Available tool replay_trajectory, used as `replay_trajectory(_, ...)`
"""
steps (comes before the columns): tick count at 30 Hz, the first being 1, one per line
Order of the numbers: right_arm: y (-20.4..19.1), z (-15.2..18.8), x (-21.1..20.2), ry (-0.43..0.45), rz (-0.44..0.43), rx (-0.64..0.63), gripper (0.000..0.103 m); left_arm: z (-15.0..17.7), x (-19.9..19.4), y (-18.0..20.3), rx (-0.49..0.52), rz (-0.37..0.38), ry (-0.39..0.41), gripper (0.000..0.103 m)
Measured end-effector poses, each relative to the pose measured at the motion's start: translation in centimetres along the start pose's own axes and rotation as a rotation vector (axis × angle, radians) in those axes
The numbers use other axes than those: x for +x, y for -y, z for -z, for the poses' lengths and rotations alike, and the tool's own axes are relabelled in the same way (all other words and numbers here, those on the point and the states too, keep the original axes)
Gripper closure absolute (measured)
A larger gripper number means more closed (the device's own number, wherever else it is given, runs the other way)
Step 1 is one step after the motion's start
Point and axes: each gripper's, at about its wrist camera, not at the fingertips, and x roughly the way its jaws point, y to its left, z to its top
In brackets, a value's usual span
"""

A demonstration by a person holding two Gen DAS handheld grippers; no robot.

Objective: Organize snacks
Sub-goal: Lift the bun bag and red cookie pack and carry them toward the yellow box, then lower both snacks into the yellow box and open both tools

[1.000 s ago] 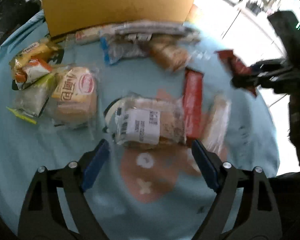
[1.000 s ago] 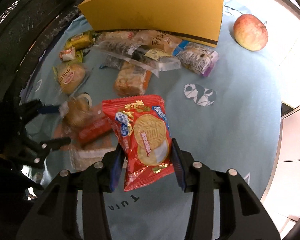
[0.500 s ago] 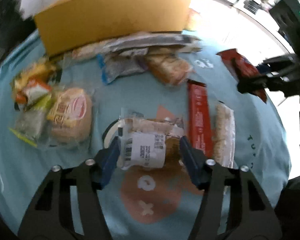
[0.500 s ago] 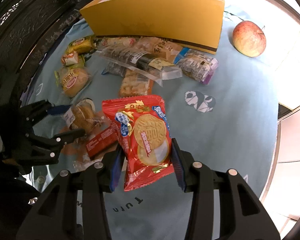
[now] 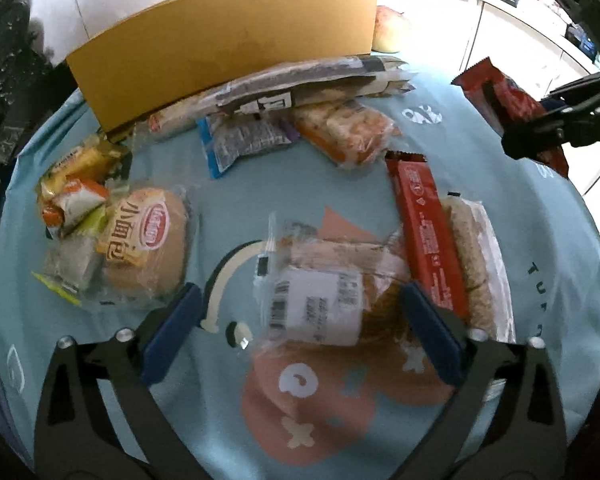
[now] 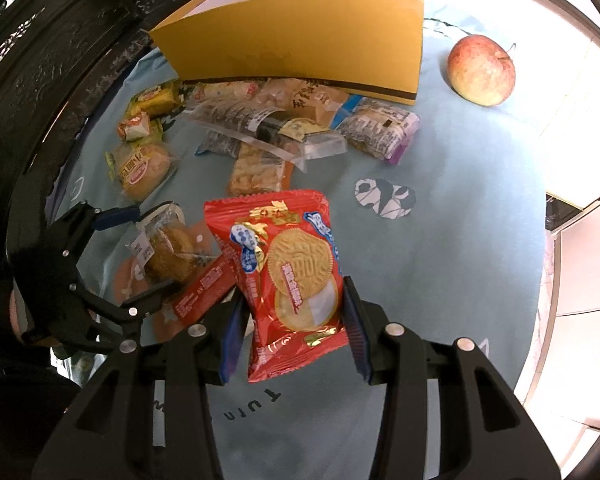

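**A:** What's on your left wrist view?

**B:** My left gripper (image 5: 298, 330) has its jaws spread wide, down at the blue tablecloth (image 5: 260, 184). A clear-wrapped pastry with a barcode label (image 5: 324, 292) lies between the blue pads (image 5: 168, 332) — the right pad looks close against it, the left one stands apart. A long red bar (image 5: 424, 232) and a pale oat bar (image 5: 476, 268) lie just right of it, a small bun (image 5: 148, 240) to the left, more packets against the yellow box (image 5: 228, 52).

**A:** And the right wrist?

**B:** My right gripper (image 6: 294, 314) is clamped on a red biscuit packet (image 6: 288, 272), held upright above the cloth — both pads press its sides. Beyond it sit the yellow box and an apple (image 6: 482, 70) just right of the box. The left gripper shows at the left edge, around the pastry.
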Motion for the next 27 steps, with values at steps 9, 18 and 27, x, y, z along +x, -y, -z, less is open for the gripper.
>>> replay_trajectory(9, -0.7, -0.3, -1.1, 0.034, -0.024, -0.008, 0.058, -0.8, -5.2, -0.5, -0.007, 0.037, 0.118, 0.055)
replay_trajectory(18, -2.3, -3.5, -6.0, 0.175, -0.052, -0.033, 0.058, -4.4, -12.3, -4.0, -0.13, 0.037, 0.313, 0.055)
replay_trajectory(27, -3.1, -9.5, -14.0, 0.361, -0.019, -0.083, 0.058, -12.4, -18.9, -5.9, -0.119, -0.022, 0.502, 0.054)
